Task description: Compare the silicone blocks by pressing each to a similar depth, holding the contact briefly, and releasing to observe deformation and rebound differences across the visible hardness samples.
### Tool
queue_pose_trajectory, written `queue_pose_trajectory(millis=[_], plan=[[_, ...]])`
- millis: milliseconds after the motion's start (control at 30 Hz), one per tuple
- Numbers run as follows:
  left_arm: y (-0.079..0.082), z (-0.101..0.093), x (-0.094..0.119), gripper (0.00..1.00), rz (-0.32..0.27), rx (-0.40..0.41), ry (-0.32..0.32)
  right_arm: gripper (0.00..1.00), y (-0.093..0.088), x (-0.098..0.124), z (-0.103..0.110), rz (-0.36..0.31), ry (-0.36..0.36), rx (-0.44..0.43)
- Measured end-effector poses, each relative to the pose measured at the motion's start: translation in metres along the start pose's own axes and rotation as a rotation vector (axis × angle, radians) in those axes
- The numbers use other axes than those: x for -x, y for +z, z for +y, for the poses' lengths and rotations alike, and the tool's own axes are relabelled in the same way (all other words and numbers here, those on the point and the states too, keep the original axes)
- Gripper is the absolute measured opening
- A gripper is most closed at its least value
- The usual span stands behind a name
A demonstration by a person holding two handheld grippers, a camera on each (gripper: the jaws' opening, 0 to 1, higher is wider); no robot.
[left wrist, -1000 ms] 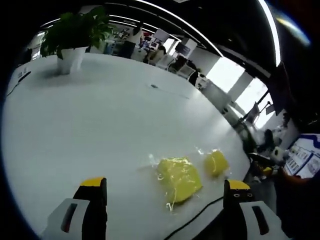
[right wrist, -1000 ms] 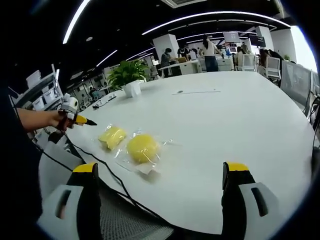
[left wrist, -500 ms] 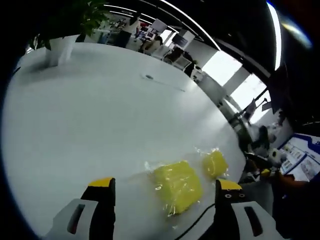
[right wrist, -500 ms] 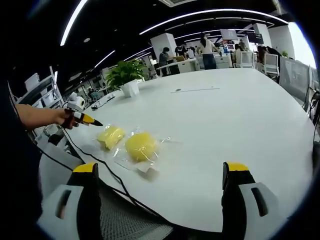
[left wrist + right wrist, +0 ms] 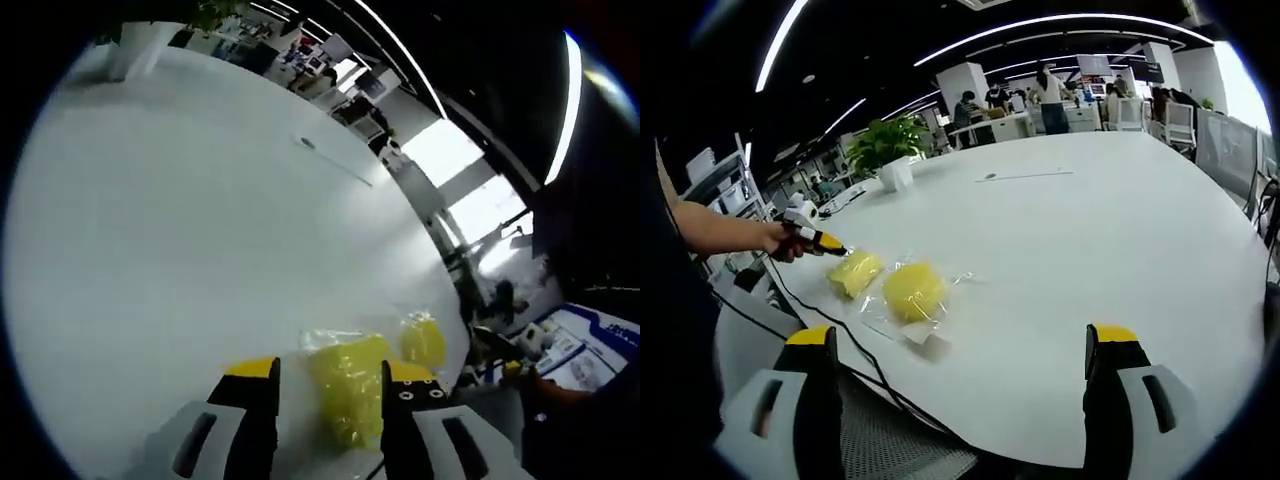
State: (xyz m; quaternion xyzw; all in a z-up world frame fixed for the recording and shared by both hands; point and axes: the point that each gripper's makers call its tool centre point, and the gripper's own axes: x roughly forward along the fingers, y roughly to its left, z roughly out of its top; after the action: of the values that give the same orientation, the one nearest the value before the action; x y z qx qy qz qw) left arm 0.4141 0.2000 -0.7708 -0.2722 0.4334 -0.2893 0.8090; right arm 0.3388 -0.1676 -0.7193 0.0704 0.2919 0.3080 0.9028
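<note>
Two yellow silicone blocks in clear plastic bags lie near the edge of a white table (image 5: 1070, 230). In the right gripper view the squarish block (image 5: 855, 272) is left of the rounder block (image 5: 912, 290). A hand holds my left gripper (image 5: 808, 237) just left of the squarish block, its tip at the bag's edge. In the left gripper view the squarish block (image 5: 345, 385) shows between the narrowed jaws of my left gripper (image 5: 328, 372), apparently untouched, with the rounder block (image 5: 422, 340) beyond. My right gripper (image 5: 963, 335) stands wide open, short of the blocks, holding nothing.
A black cable (image 5: 840, 345) runs along the table's near edge below the blocks. A potted plant (image 5: 885, 145) stands at the far left of the table, and a small thin object (image 5: 988, 177) lies mid-table. People sit at desks far behind.
My left gripper's jaws have drawn much closer together and it has moved in toward the squarish block. The right gripper has stayed wide open and nearly still.
</note>
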Motion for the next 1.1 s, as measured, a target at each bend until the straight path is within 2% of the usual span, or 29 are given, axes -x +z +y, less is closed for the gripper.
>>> queue_pose_trajectory(millis=[67, 133, 233, 400, 500, 667, 767, 967, 1033, 1100], plan=[[0.001, 0.002, -0.001, 0.26, -0.01, 0.02, -0.002, 0.96, 0.0, 0.0, -0.001, 0.003, 0.001, 0.001], [0.004, -0.001, -0.002, 0.25, -0.033, 0.049, -0.015, 0.96, 0.002, 0.001, -0.003, 0.006, -0.003, 0.004], [0.002, 0.004, -0.004, 0.21, -0.024, 0.039, 0.004, 0.96, 0.002, 0.002, -0.005, 0.008, -0.006, 0.006], [0.001, 0.005, -0.011, 0.17, -0.01, 0.069, -0.016, 0.96, 0.0, 0.002, -0.006, 0.014, -0.01, 0.004], [-0.006, 0.003, -0.014, 0.08, 0.024, 0.075, -0.026, 0.96, -0.001, 0.002, -0.002, 0.013, -0.009, -0.004], [-0.004, -0.002, -0.015, 0.0, 0.012, 0.057, -0.048, 0.96, -0.002, -0.001, 0.003, 0.011, -0.005, -0.011], [-0.006, -0.002, -0.016, 0.0, 0.027, 0.009, -0.041, 0.96, -0.002, -0.001, 0.005, 0.012, -0.006, -0.012], [-0.007, -0.001, -0.014, 0.0, 0.029, 0.034, -0.027, 0.96, -0.002, -0.001, 0.007, 0.01, -0.01, -0.013], [-0.007, 0.0, -0.012, 0.0, 0.021, 0.005, -0.02, 0.96, -0.002, -0.001, 0.007, 0.008, -0.01, -0.016], [-0.007, 0.0, -0.012, 0.0, 0.018, 0.012, -0.02, 0.96, -0.001, -0.002, 0.009, 0.006, -0.01, -0.011]])
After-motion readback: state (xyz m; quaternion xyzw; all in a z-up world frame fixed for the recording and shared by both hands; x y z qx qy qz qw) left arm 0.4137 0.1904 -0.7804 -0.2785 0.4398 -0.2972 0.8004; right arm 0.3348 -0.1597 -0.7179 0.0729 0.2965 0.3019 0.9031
